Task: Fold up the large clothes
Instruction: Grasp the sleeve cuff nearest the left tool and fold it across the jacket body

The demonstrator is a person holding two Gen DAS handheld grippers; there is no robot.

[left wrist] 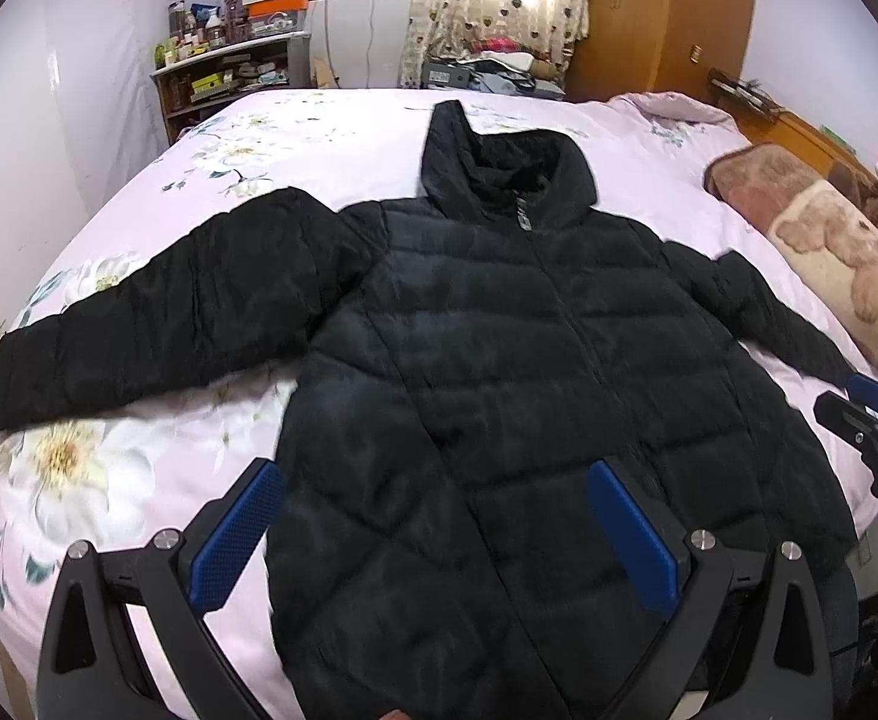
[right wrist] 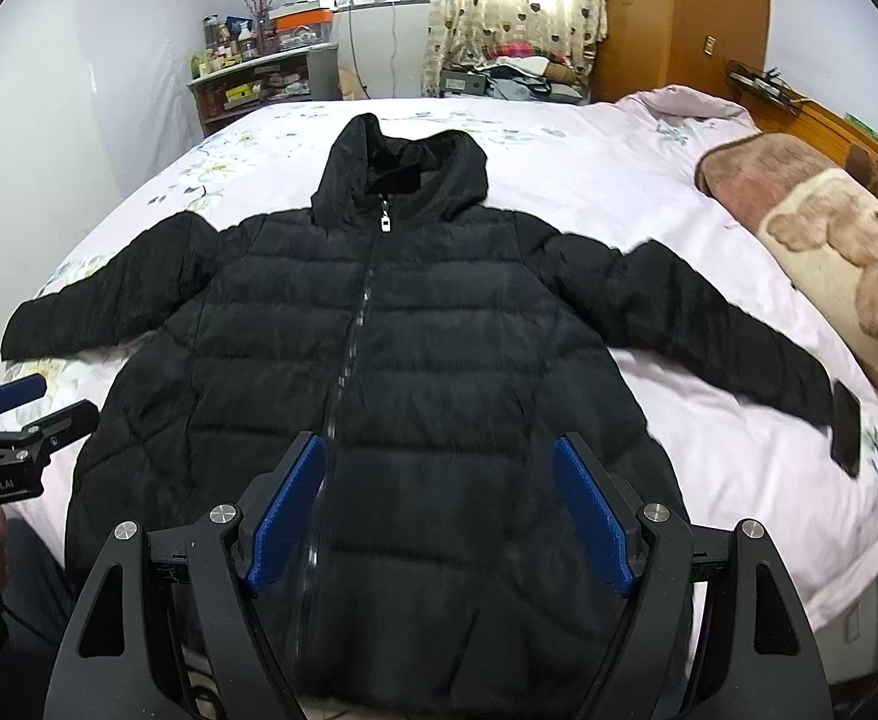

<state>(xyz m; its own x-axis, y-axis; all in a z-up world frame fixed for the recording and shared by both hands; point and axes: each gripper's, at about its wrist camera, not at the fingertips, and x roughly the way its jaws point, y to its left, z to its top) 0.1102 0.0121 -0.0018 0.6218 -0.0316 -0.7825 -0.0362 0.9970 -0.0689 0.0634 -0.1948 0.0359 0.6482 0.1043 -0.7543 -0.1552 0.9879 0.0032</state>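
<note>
Both my tongs, left (left wrist: pixel 433 516) and right (right wrist: pixel 439 510), hang spread wide over the jacket (right wrist: pixel 379 360), which lies flat, zipped, sleeves out, on the pink floral bed (right wrist: pixel 709 228). Shelves (right wrist: pixel 247 84), curtain (right wrist: pixel 517 6) and wardrobe (right wrist: pixel 679 12) stand beyond.

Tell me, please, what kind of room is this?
Most likely a home bedroom: a black puffer jacket lies spread on a bed with a pink floral cover, a wooden wardrobe stands behind, and a cluttered shelf by the window.
</note>
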